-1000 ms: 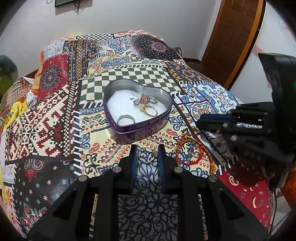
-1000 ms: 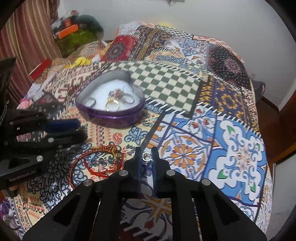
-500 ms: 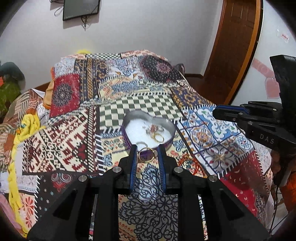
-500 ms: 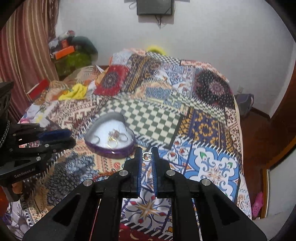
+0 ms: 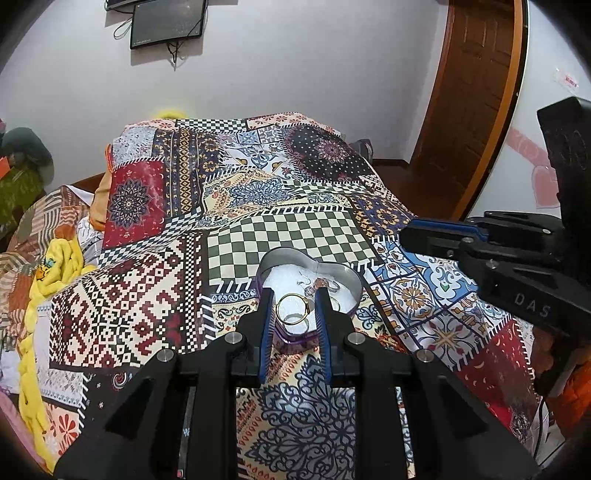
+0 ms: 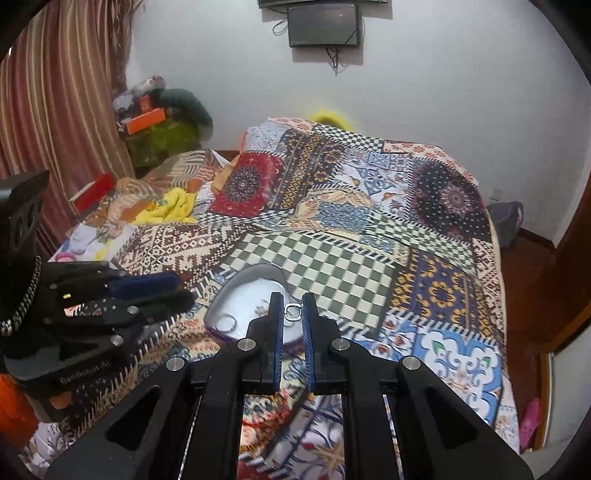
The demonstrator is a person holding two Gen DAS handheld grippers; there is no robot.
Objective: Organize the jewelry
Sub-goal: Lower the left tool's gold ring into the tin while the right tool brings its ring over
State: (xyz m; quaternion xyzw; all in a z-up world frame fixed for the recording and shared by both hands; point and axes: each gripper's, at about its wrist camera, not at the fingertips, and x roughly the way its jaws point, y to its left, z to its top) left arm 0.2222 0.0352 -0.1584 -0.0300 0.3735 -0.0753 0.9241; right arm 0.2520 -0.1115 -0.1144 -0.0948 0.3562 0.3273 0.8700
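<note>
Broadly, the scene is taken up by a bed covered with a patchwork bedspread [image 5: 258, 221] of checkered, floral and geometric panels. On it, near the green-and-white checkered panel, a heart-shaped tin [image 5: 352, 282] with a purple outer wall and a white lining is set; several small pieces of jewelry are seen lying inside, too small to be told apart.

A gold ring [image 5: 293, 309] is pinched between the blue-padded fingers of the left gripper [image 5: 294, 314] and is held above the near edge of the tin. A small silver ring [image 6: 292, 312] is clamped between the fingers of the right gripper [image 6: 293, 314], likewise held over the tin [image 6: 236, 295] as seen from the right wrist.

A white wall is seen behind the bed, with a dark screen [image 6: 324, 25] mounted on it and cables hanging below. A brown wooden door [image 5: 476, 92] is seen at the right, and striped curtains [image 6: 55, 92] at the left. Yellow cloth [image 5: 48, 266] and other clutter are piled along the left edge of the bed.
</note>
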